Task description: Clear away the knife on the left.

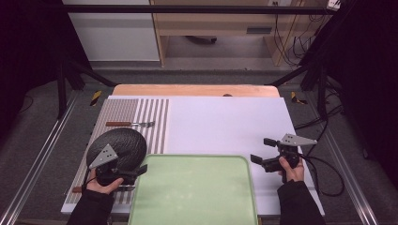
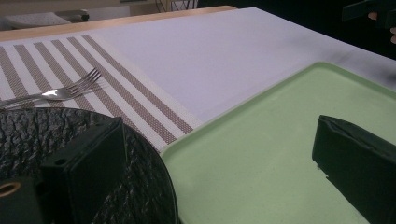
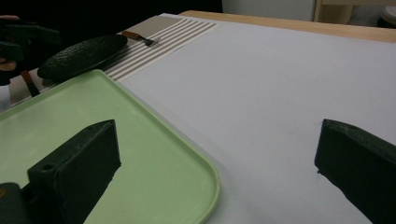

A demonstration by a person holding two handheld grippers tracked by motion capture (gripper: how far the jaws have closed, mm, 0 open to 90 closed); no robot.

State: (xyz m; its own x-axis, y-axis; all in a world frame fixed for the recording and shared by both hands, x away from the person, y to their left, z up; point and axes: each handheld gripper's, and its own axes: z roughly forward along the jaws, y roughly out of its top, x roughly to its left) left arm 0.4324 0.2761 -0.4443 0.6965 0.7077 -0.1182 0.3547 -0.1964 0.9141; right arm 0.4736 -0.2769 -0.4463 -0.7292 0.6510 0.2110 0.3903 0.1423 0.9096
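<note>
Left gripper jaws wide apart, right gripper likewise (2 hands low, well apart)

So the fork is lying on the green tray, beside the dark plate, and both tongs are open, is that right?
Not quite. The fork lies on the striped placemat, beyond the dark plate, not on the green tray; the high view shows it. The left tongs and right tongs are open.

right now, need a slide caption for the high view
Two open hand-held grippers, left and right, flank a green tray; black plate and fork lie on a striped placemat.
</note>
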